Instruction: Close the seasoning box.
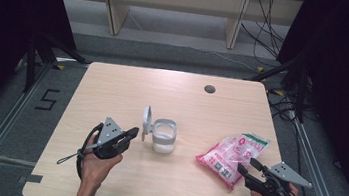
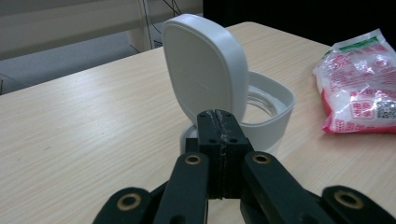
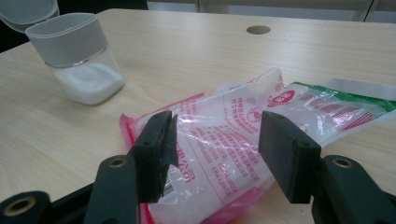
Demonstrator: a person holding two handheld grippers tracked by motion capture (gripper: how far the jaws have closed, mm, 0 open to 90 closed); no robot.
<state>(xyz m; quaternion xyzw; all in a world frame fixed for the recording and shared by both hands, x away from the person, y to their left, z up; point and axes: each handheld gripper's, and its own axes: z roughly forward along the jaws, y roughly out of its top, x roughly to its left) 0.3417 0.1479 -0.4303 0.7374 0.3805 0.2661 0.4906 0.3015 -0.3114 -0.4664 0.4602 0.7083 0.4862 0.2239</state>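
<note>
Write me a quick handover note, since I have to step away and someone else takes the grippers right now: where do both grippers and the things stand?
Left gripper: shut, empty, just beside the raised lid.
Right gripper: open, jaws standing either side of the near end of the bag, not pressing it.
Jar: upright mid-table, lid flipped open, some white powder at the bottom.
Bag: lying flat on the table, right of the jar.
Done: jar lid is open.
Left, probably: grip the bag, lift it and pour into the jar, then shut the lid.
</note>
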